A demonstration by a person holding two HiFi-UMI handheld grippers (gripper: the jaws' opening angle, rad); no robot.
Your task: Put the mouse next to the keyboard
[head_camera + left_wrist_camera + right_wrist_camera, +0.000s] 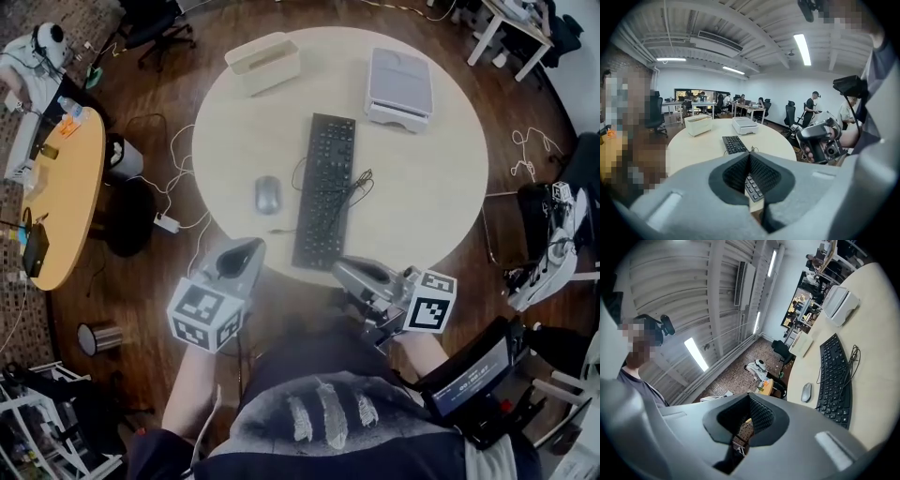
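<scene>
The mouse (268, 195) lies flat on the round bench (422, 178), at about 9 o'clock from the middle of the keyboard (325, 190), near it but with a strip of bare top between the two. The keyboard's cord (358, 180) loops loosely off its 3 o'clock side, away from the mouse. Farther out, a pale box (263, 63) sits toward 11 o'clock on the bench and a grey tray-like unit (399, 87) toward 1 o'clock, both well apart from the mouse. The two tools hang at the bench's 6 o'clock edge, off the top: the left tool (242, 258) is clenched with nothing between its pads, and the right tool (349, 272) is likewise clenched and empty (each tool's own view shows the ribbed pads meeting). Nothing is held, so I judge the move either not begun or needing only a small closing of the gap. The risks from here: a clenched tool brought down on the mouse would shove it rather than take it; the mouse's smooth, rounded shell could squirt out of a pinch set too high; and a sideways push could knock the keyboard askew.
</scene>
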